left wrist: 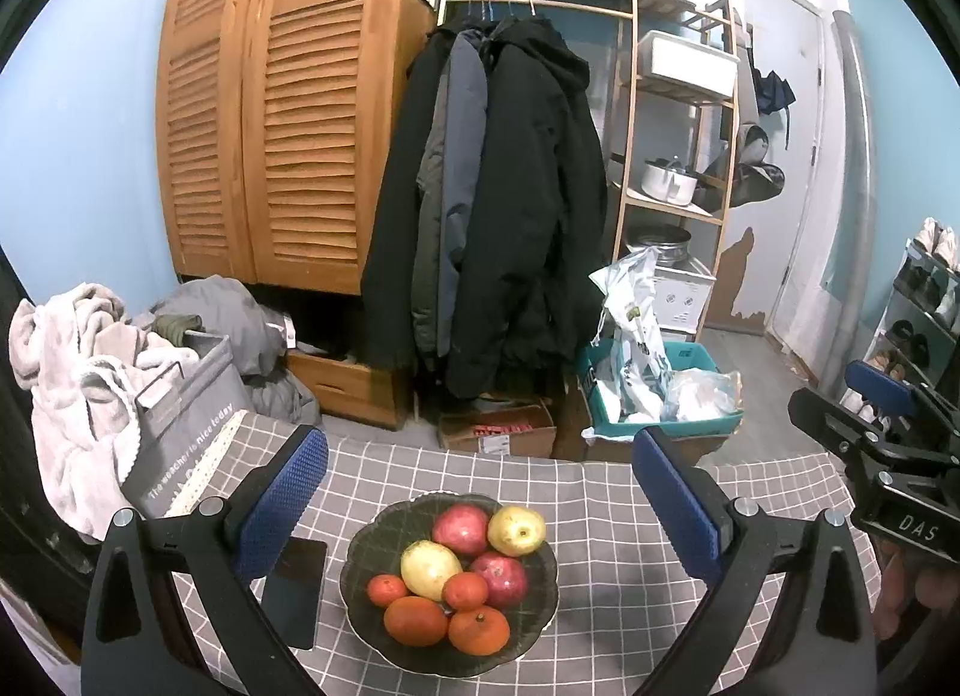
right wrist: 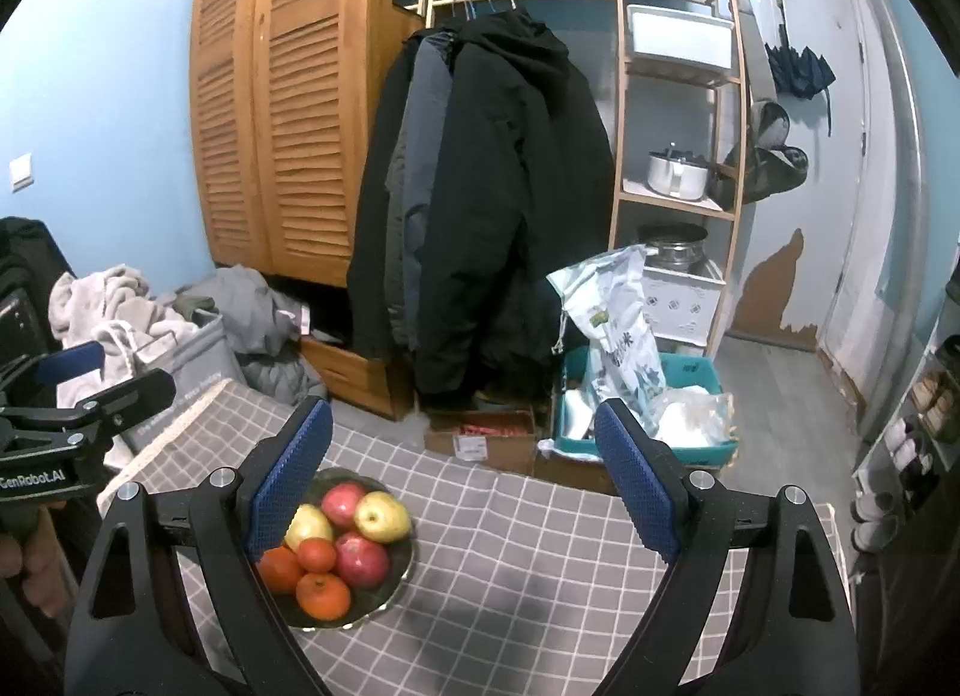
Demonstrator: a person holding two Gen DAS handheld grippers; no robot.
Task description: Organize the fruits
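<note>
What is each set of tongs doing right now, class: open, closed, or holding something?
Left tongs: open, holding nothing.
Right tongs: open, holding nothing.

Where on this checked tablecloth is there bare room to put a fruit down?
Bare tablecloth lies right of the fruit bowl, toward the table's right edge. The left is tight: a dark phone-like slab beside the bowl.
</note>
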